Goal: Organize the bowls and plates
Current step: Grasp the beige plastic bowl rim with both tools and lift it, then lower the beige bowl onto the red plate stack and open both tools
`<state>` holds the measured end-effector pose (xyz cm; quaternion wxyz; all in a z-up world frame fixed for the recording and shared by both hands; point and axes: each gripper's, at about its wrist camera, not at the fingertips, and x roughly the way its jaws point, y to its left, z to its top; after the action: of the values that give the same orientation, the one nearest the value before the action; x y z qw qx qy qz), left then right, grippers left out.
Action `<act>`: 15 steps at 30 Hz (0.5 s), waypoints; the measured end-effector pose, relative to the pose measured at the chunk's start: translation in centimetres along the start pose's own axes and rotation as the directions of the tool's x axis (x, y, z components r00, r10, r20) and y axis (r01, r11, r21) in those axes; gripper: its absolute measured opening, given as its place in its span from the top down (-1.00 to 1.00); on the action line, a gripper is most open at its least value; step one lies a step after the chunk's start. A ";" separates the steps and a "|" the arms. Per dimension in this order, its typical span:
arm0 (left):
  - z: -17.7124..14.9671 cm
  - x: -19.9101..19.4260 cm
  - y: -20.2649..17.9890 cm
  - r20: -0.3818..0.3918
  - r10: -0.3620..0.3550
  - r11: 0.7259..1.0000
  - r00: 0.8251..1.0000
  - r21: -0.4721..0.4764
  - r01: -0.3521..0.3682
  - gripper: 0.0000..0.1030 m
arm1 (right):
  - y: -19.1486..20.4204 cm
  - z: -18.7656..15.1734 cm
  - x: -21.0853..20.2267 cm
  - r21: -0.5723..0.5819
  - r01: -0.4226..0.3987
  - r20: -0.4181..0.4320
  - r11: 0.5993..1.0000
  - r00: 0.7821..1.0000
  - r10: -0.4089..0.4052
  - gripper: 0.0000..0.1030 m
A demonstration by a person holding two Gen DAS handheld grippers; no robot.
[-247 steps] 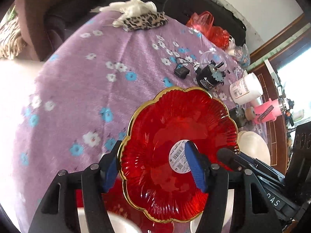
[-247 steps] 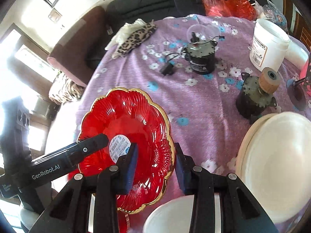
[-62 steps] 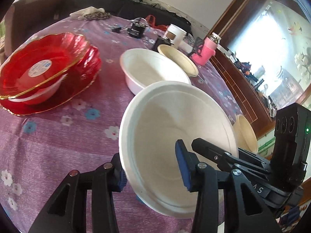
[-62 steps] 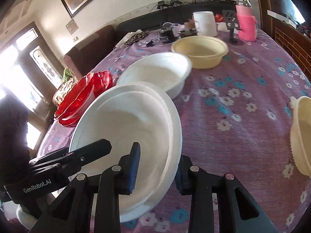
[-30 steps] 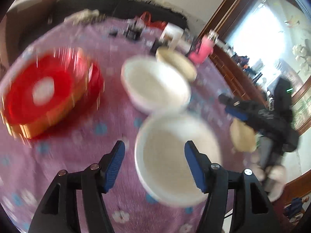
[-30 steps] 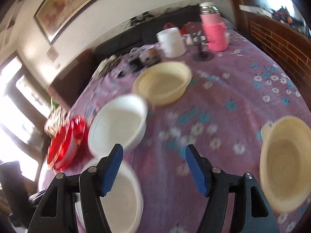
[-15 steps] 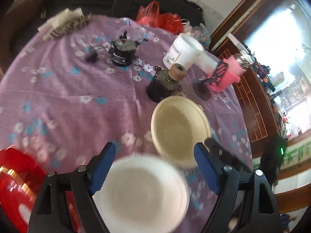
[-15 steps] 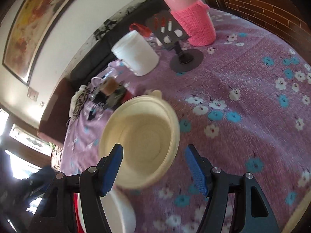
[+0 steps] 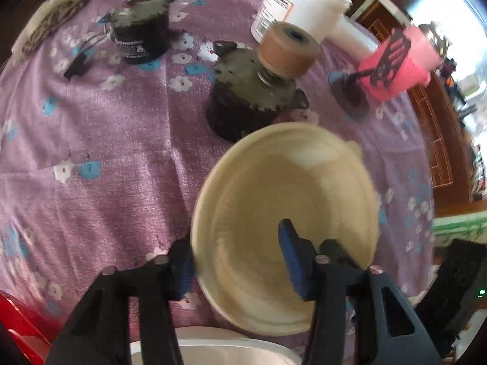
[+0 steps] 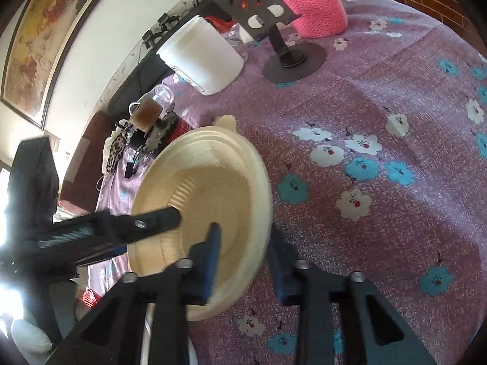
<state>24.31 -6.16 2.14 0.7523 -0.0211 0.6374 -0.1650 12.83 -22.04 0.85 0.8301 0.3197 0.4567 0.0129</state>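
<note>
While both jaws straddle its rim, unclosed | one cream bowl (image 9: 283,200) | two motors (image 9: 249,103)

Bowl (image 9: 283,200) before motor (image 9: 249,103) (tub (image 9: 301,3) behind).

White bowl (image 9: 213,346) cut off at bottom edge; cream bowl (image 9: 286,213) motion-blurred.

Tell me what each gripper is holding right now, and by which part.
Both grippers straddle the rim of the cream bowl: left gripper on its near-left edge, right gripper on its right edge. Whether either has clamped yet cannot be told.
</note>
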 end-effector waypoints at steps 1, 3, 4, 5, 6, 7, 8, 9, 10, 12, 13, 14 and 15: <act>-0.2 -0.3 -0.2 0.018 0.002 1.000 1.000 0.011 -0.002 0.12 | 0.0 0.1 -0.4 -0.003 -0.002 0.018 1.000 1.000 0.002 0.49; -0.3 -1.3 -0.5 0.050 -0.014 1.000 0.999 0.017 0.014 0.18 | 0.0 0.3 -1.3 0.000 -0.012 0.054 1.000 0.998 0.012 0.49; -0.4 -2.3 -0.7 0.071 -0.032 0.999 0.997 0.015 0.031 0.18 | 0.2 0.3 -2.0 -0.005 -0.019 0.074 1.000 0.997 0.019 0.49; -0.6 -3.1 -0.8 0.088 -0.041 0.999 0.995 0.014 0.040 0.18 | 0.7 0.3 -3.0 -0.027 -0.020 0.104 0.999 0.994 0.023 0.49; -1.0 -4.3 -0.9 0.114 -0.046 0.999 0.992 0.016 0.045 0.18 | 1.3 0.3 -3.7 -0.044 -0.018 0.124 0.999 0.992 0.024 0.48; -1.4 -5.4 -0.9 0.135 -0.046 0.999 0.990 0.020 0.044 0.18 | 1.9 0.2 -4.4 -0.063 -0.018 0.143 0.998 0.989 0.026 0.48; -1.9 -6.6 -1.1 0.156 -0.045 0.999 0.987 0.024 0.042 0.18 | 2.7 0.0 -5.4 -0.087 -0.017 0.164 0.996 0.986 0.031 0.48; -2.7 -8.3 -1.1 0.185 -0.044 0.999 0.982 0.028 0.040 0.18 | 3.6 -0.2 -6.3 -0.110 -0.019 0.178 0.994 0.983 0.039 0.48; -3.3 -9.7 -1.1 0.208 -0.043 0.999 0.977 0.029 0.038 0.18 | 4.6 -0.5 -7.2 -0.136 -0.026 0.186 0.990 0.981 0.051 0.48; -5.0 -12.4 -0.8 0.260 -0.038 0.999 0.965 0.031 0.031 0.18 | 6.5 -1.1 -8.7 -0.182 -0.039 0.187 0.983 0.980 0.073 0.48; -6.5 -14.3 -0.3 0.295 -0.036 0.999 0.955 0.032 0.028 0.16 | 7.7 -1.5 -9.4 -0.208 -0.047 0.184 0.977 0.979 0.087 0.48; -7.7 -15.6 0.4 0.316 -0.038 0.999 0.948 0.028 0.030 0.16 | 8.7 -2.0 -10.1 -0.236 -0.061 0.177 0.970 0.979 0.104 0.48; -8.6 -16.8 0.9 0.334 -0.040 0.999 0.942 0.021 0.035 0.15 | 10.0 -2.7 -10.8 -0.267 -0.079 0.164 0.961 0.978 0.126 0.48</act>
<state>13.96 0.88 16.32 0.8464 -0.0553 0.4988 -0.1781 7.19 -16.03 13.32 0.9006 0.2316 0.3574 0.0866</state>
